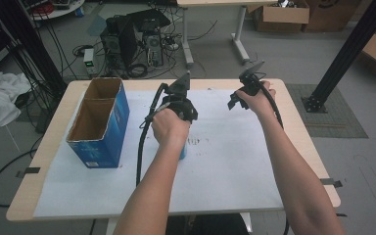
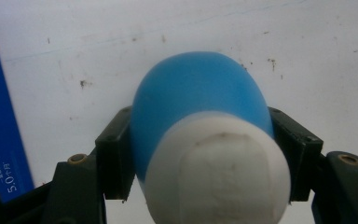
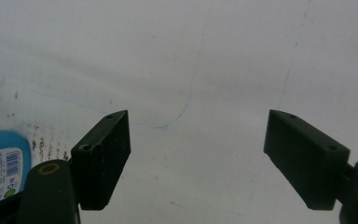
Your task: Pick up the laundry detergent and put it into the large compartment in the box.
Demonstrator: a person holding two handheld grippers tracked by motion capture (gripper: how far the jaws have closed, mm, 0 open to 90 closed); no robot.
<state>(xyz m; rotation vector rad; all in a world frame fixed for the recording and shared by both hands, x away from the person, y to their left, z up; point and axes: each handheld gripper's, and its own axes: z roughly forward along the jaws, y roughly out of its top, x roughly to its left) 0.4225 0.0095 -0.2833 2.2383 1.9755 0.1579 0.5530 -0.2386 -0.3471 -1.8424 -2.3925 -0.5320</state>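
A blue bottle (image 2: 196, 88) with a white end (image 2: 216, 172) lies on the white paper-covered table (image 1: 235, 161). My left gripper (image 2: 205, 140) is shut on it, one pad pressing on each side of its body. From above, my left hand covers the left gripper (image 1: 180, 110), and a sliver of the blue bottle (image 1: 182, 152) shows beside the wrist. My right gripper (image 1: 238, 98) hovers over the far right of the paper. Its jaws stand wide open (image 3: 198, 154) with bare paper between them. The bottle's labelled side (image 3: 2, 168) shows at the lower left of the right gripper view.
A tall blue cardboard box (image 1: 100, 122), open at the top with two compartments, stands on the left of the table; its side (image 2: 0, 116) is close to the left of the bottle. Faint pen marks and specks dot the paper.
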